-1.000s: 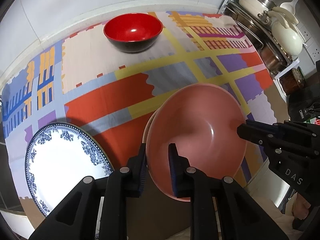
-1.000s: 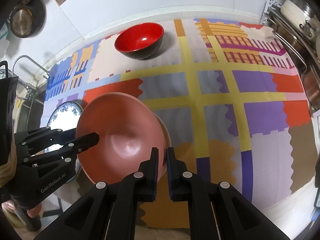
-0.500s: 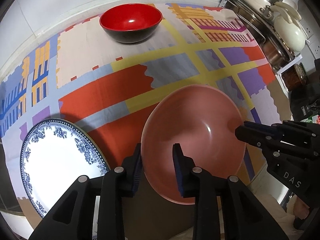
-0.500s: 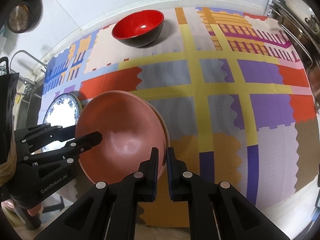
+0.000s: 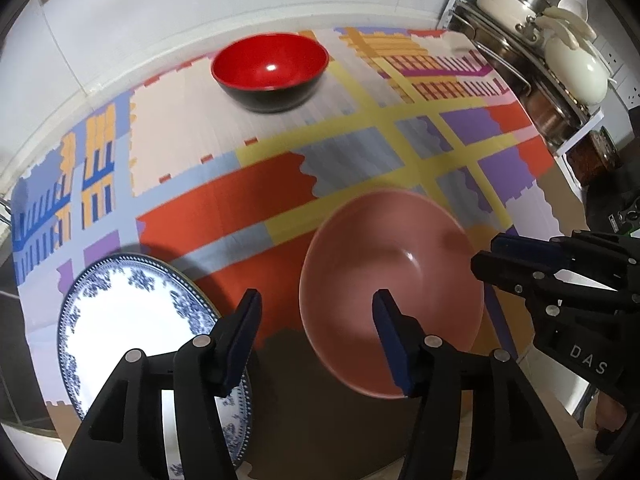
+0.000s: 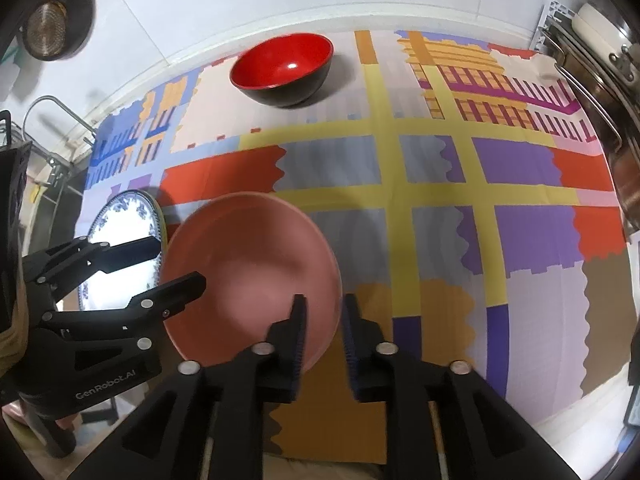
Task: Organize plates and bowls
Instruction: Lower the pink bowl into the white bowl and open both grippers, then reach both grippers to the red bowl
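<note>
pink bowl [image 5: 390, 280] empty, red bowl [image 5: 270, 70] empty

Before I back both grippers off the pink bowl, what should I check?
1. Left gripper open: ok, jaws wide, straddling the pink bowl rim.
2. Right gripper open: ok, jaws apart with the rim between them.
3. Pads free of the rim: cannot tell, too blurred.
4. Bowl settled flat on the cloth: cannot tell, its base is hidden.
5. Plate apart from the bowl: ok, cloth shows between them.
6. Red bowl out of the way: ok, upright at the far edge.
</note>
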Tool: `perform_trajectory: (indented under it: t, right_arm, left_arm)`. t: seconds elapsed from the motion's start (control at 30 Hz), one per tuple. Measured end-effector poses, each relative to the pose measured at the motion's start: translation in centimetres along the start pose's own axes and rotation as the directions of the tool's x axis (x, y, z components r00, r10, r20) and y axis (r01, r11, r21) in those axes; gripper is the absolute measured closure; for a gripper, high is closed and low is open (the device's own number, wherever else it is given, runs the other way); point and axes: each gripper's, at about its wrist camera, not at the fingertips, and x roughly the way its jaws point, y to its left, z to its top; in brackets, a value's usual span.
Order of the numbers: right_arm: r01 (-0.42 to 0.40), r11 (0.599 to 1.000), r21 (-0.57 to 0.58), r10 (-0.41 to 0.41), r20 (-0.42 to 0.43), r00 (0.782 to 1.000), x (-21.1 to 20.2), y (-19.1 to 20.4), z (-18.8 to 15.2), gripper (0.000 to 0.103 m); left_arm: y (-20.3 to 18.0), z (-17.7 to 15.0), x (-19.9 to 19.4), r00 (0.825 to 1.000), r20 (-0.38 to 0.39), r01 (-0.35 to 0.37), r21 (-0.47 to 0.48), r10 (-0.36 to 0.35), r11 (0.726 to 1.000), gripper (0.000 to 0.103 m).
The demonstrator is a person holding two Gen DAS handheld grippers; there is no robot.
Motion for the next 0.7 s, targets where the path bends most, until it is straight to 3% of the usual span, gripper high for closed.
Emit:
perform_trajectory:
  t: [0.23, 0.33, 0.7]
  right_arm:
    - [0.014, 1.0, 0.001, -0.014, 0.089, 0.996, -1.4, 0.2, 1.1, 0.079]
    - [0.021, 1.0, 0.006, -0.022, 0.133, 0.991, -2.0, 0.2, 1.8, 0.071]
    - [0.023, 1.0, 0.005, -0.024, 0.264, 0.964, -2.5, 0.3, 6.3, 0.071]
  left_arm:
    - [0.7, 1.2, -1.6, 0.996, 0.077, -0.043, 0.0, 0.043, 0.999, 0.046]
    - [1.2, 2.0, -2.3, 0.992, 0.112, -0.062, -0.003, 0.062, 0.998, 0.045]
    - [3.4, 5.5, -3.4, 0.966, 0.199, -0.17, -0.001, 0.167, 0.985, 0.045]
